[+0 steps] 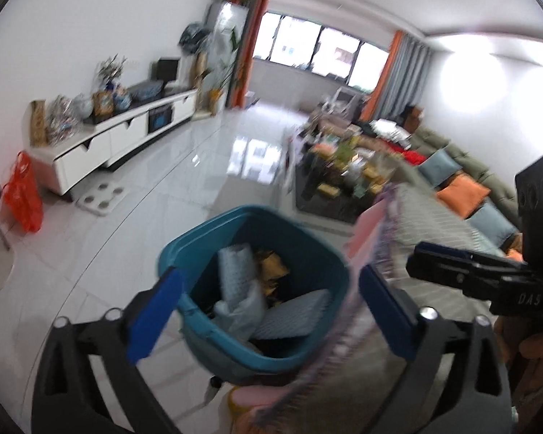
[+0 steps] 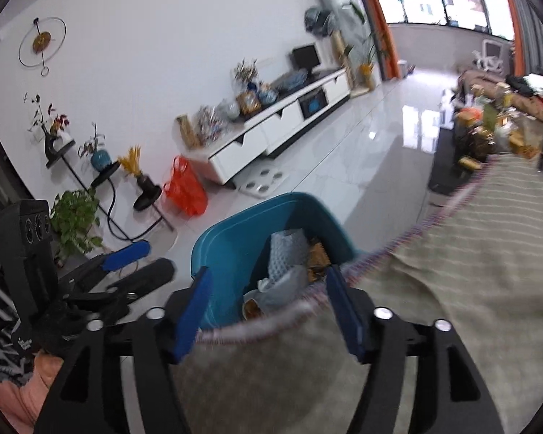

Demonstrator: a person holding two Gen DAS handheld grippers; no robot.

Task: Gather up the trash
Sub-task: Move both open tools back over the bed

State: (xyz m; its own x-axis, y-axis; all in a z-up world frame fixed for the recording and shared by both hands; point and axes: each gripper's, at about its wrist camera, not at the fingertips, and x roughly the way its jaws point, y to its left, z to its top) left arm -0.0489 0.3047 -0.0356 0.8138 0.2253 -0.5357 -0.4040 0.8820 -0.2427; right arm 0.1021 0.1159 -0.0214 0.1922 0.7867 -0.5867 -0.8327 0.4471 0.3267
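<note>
A teal trash bin (image 1: 213, 231) stands on the tiled floor right below both grippers. It holds grey dotted wrappers (image 1: 237, 264), yellow-brown packets (image 1: 275, 271) and other crumpled pieces. My left gripper (image 1: 268, 311) hangs over the bin, open, its blue pads wide apart with nothing pressed between them. My right gripper (image 2: 269, 313) is open too, above the bin (image 2: 235, 249) and the fringed edge of a striped blanket (image 2: 452, 271). From the left wrist view the right gripper (image 1: 420, 262) shows at the right; from the right wrist view the left gripper (image 2: 159, 256) shows at the left.
The striped blanket (image 1: 427, 217) lies right of the bin. A white TV cabinet (image 1: 119, 141) and an orange bag (image 1: 23, 195) stand along the left wall. A cluttered coffee table (image 1: 344, 177) and a sofa with cushions (image 1: 463, 188) are further back. Plant stands (image 2: 101, 181) are at the left.
</note>
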